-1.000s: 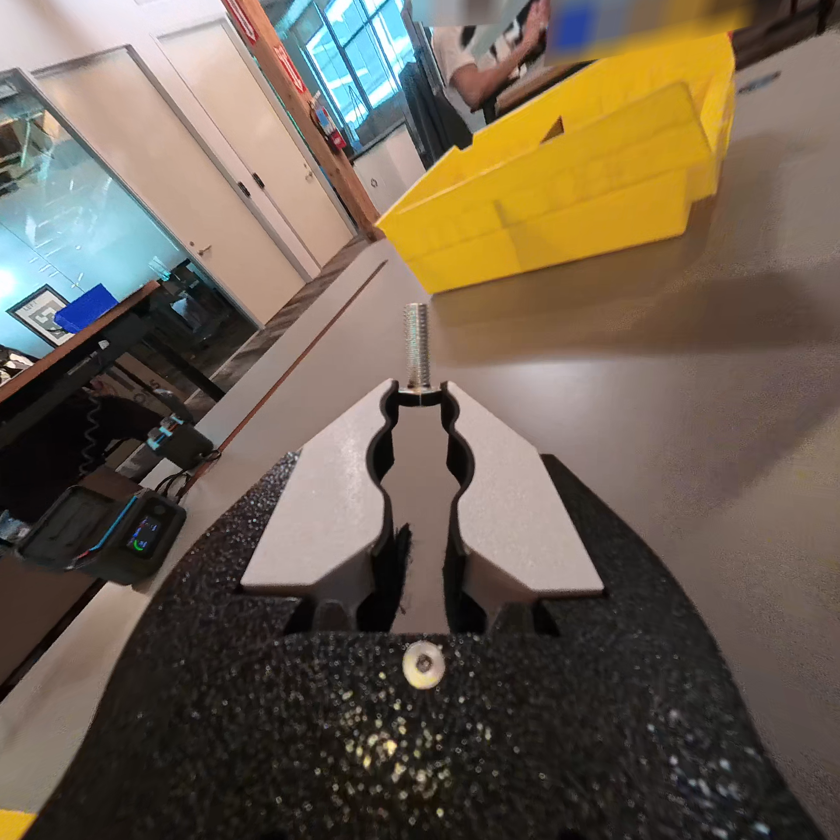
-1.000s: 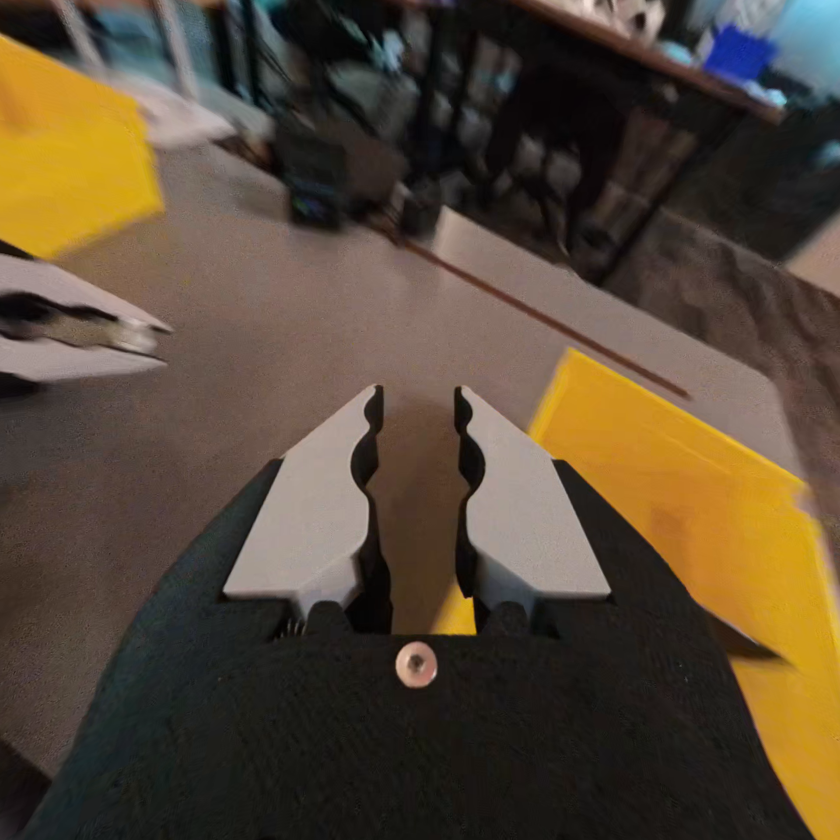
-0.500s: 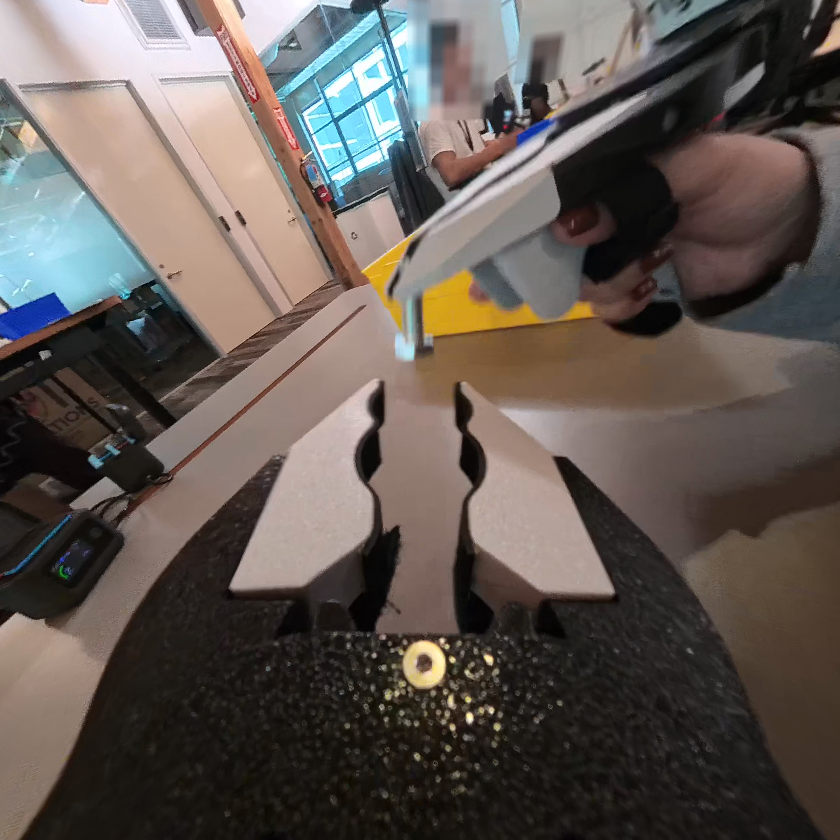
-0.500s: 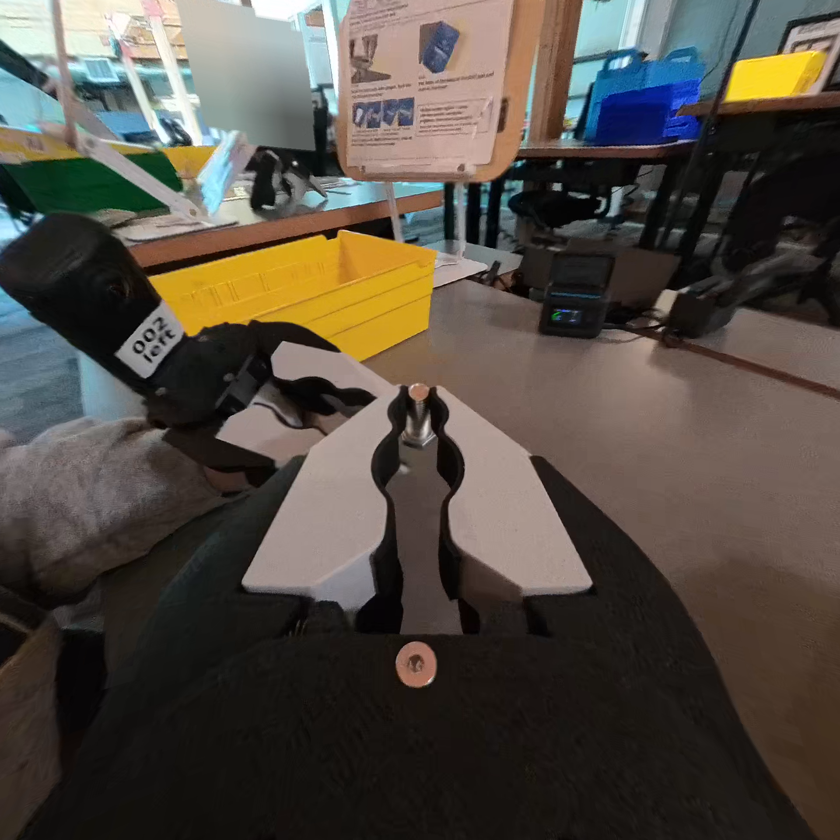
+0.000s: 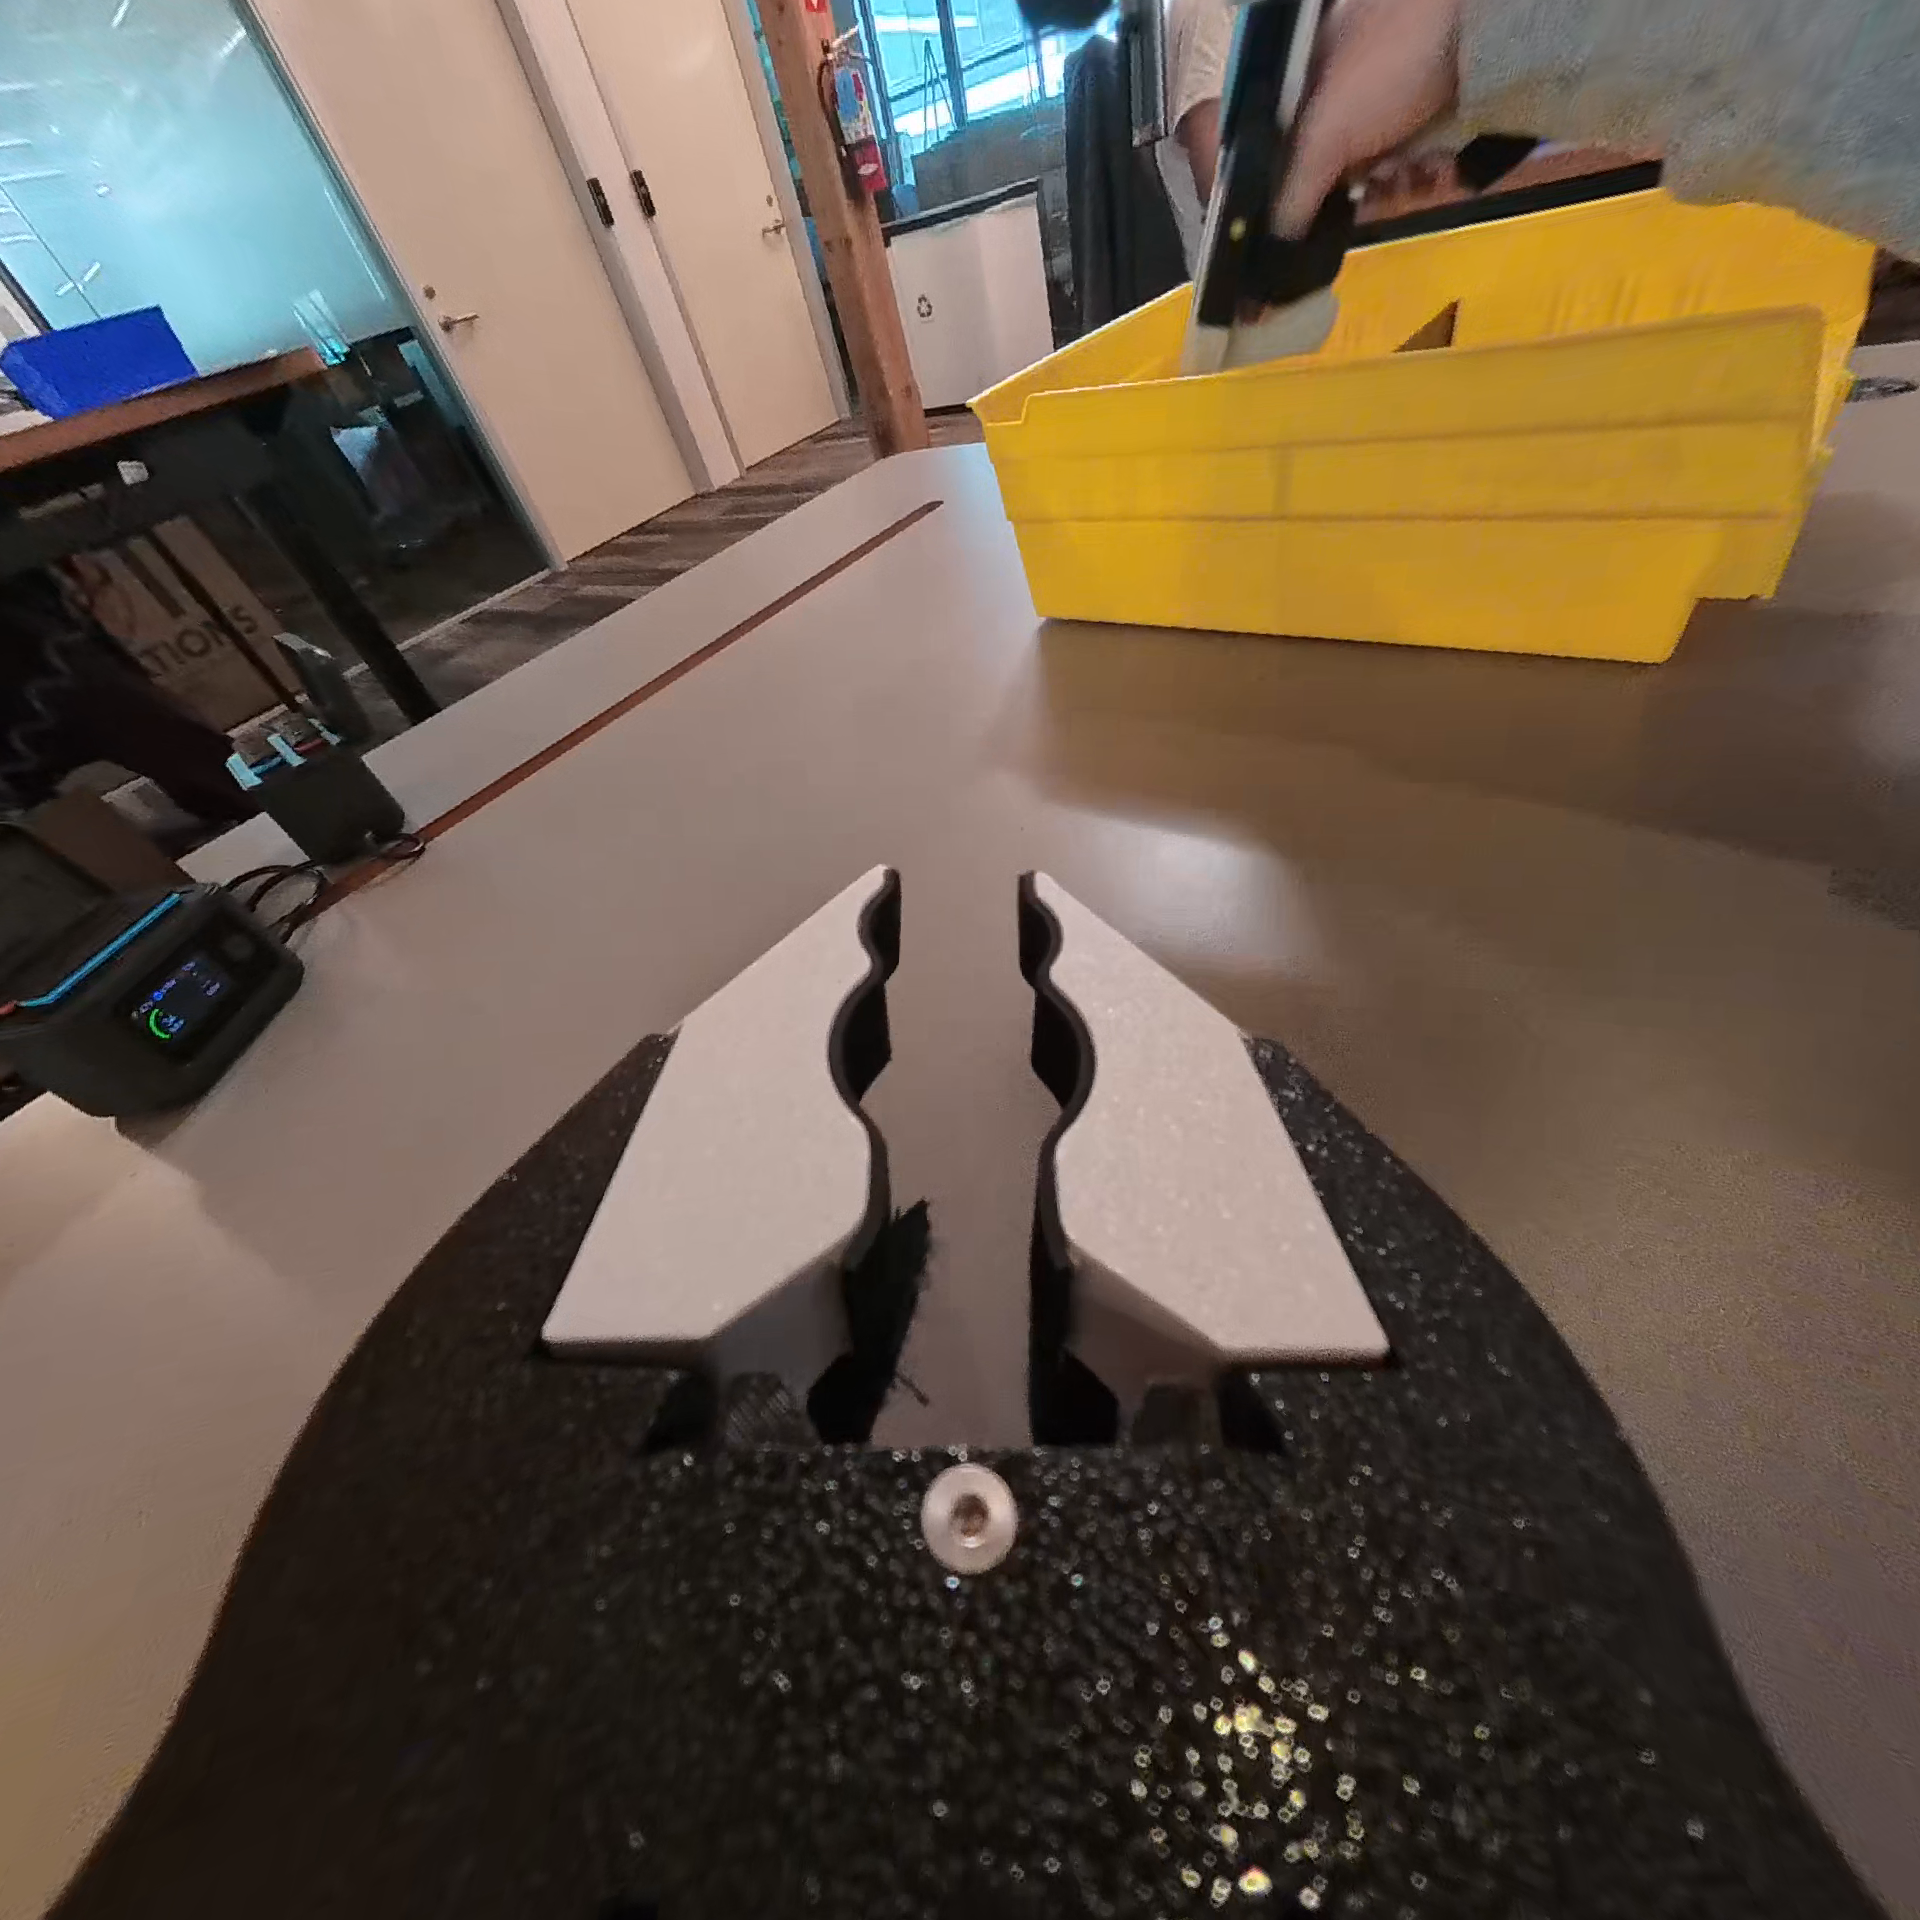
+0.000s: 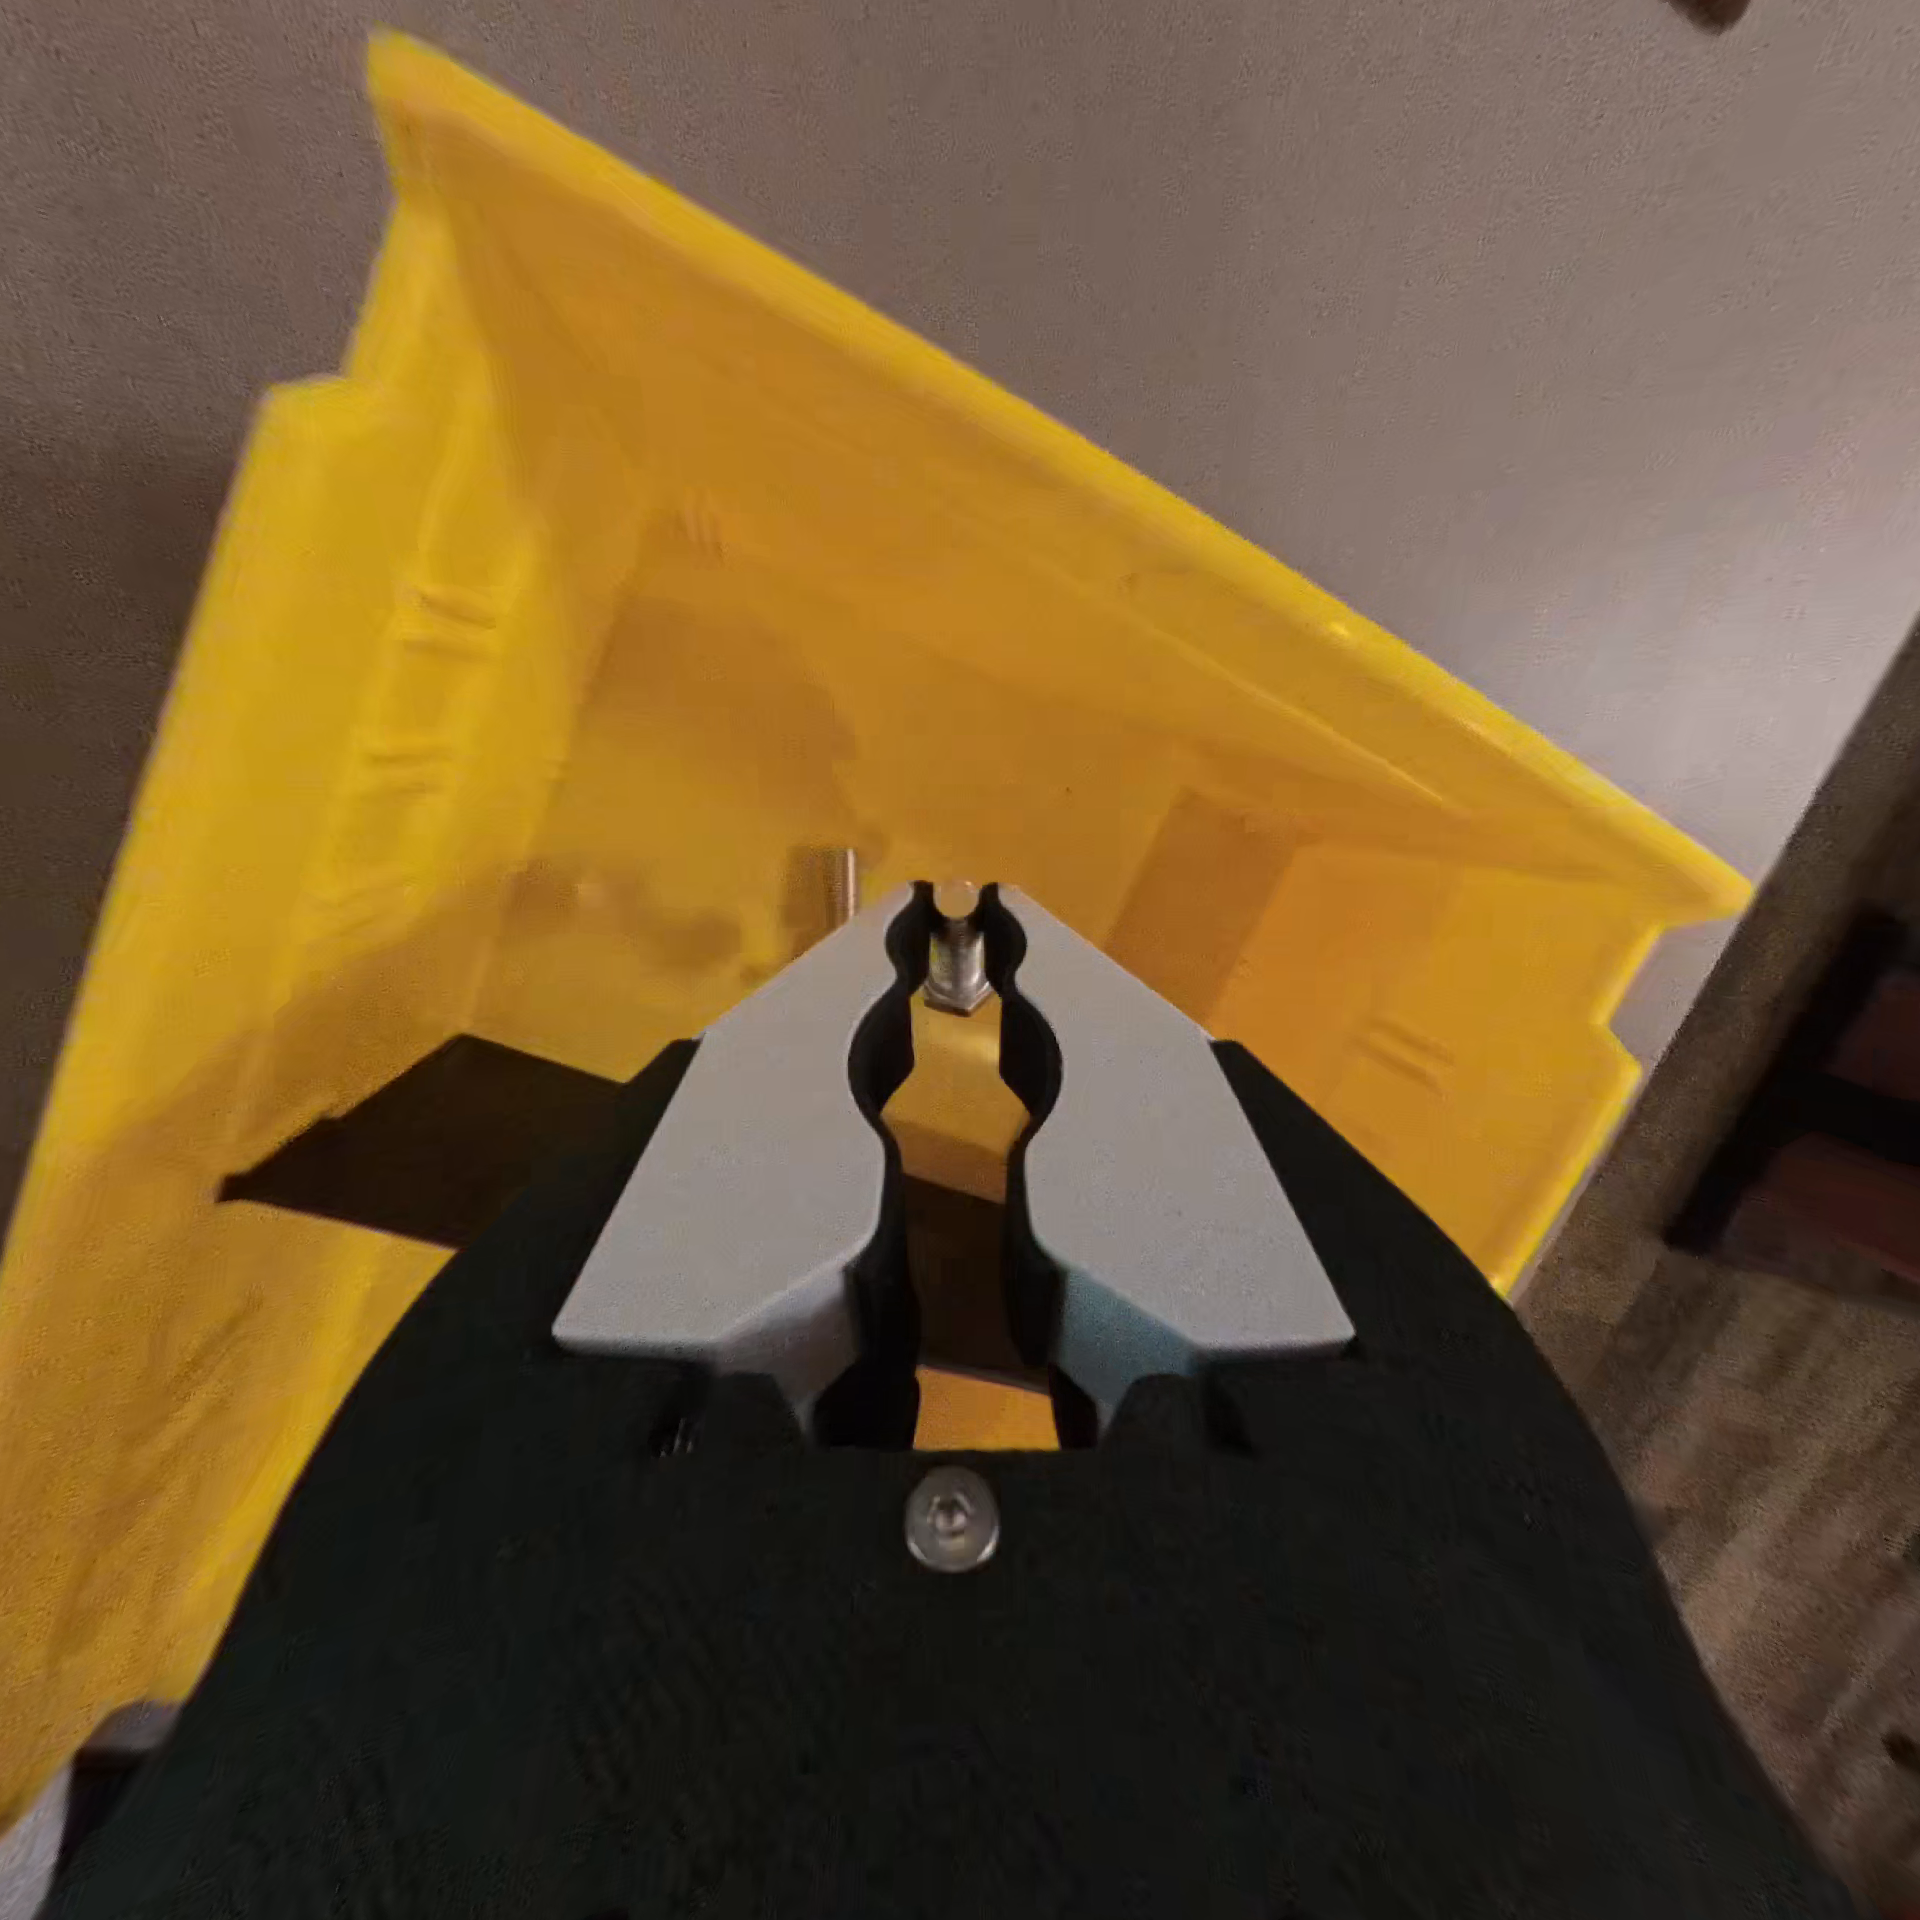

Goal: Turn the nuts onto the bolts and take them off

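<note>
Grey scalloped right tongs [image 6: 956,891] pinching threaded bolt [image 6: 954,961]

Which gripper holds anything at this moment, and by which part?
The right gripper pinches the bolt by its threaded shank, head toward the camera. The left gripper is open and empty.

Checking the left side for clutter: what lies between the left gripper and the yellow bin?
Only bare grey tabletop lies between the open left gripper and the yellow bin, per the left wrist view.
</note>
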Available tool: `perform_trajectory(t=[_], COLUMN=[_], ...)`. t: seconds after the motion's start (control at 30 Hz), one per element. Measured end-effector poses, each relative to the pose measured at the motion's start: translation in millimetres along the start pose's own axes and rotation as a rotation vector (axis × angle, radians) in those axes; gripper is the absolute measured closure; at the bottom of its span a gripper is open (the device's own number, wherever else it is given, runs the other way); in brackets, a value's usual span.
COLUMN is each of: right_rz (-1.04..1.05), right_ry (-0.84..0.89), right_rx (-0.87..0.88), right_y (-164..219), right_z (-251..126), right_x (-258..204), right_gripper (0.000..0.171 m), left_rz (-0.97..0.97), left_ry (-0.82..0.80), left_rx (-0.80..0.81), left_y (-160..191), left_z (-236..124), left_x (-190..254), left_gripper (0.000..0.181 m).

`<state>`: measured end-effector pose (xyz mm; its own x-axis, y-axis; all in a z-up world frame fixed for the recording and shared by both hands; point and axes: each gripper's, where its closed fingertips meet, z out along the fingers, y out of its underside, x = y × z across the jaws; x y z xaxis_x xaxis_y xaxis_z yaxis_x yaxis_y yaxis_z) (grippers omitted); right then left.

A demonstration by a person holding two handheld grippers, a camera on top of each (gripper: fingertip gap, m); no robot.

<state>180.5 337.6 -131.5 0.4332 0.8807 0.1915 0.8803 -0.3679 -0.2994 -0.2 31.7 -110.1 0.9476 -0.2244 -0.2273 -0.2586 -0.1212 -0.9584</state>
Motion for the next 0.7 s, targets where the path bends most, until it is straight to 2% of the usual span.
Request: perform_trajectory(t=[0.1, 0.17, 0.27, 0.33, 0.4, 0.53, 0.6, 0.7], right_rz=[0.015, 0.027, 0.041, 0.110, 0.181, 0.092, 0.026, 0.027], right_ry=[-0.068, -0.086, -0.029, 0.035, 0.053, 0.041, 0.022, 0.065], right_rx=[-0.114, -0.146, -0.115, 0.067, 0.363, 0.972, 1.191, 1.354], right_y=[13.0, 17.4, 13.9, -6.5, -36.4, -77.2, -83.2, -80.7], right_z=[25.2, 34.5, 22.8, -12.9, -65.8, -162.3, -177.7, -154.0], right_x=[-3.9, -5.8, 0.9, 2.3, -16.2, -107.1, -160.0, -212.4], right_gripper=[0.163, 0.151, 0.141, 0.145, 0.149, 0.153, 0.157, 0.158], left_rz=[0.005, -0.003, -0.015, -0.020, -0.020, -0.028, -0.029, -0.029], left_ry=[0.004, 0.009, 0.007, 0.000, -0.013, -0.030, -0.044, -0.060], left_rx=[-0.003, 0.006, 0.007, 0.014, 0.026, 0.018, 0.014, 0.010], left_y=[0.5, -0.6, -0.5, -1.7, -4.1, -1.5, 0.1, 1.6], left_z=[-0.3, -0.7, -0.3, -0.6, -1.5, -1.3, -1.7, -2.8], left_x=[0.9, 1.2, 0.2, -0.9, -2.9, -6.4, -9.2, -13.2], left_gripper=[0.156, 0.154, 0.153, 0.153, 0.157, 0.162, 0.164, 0.166])
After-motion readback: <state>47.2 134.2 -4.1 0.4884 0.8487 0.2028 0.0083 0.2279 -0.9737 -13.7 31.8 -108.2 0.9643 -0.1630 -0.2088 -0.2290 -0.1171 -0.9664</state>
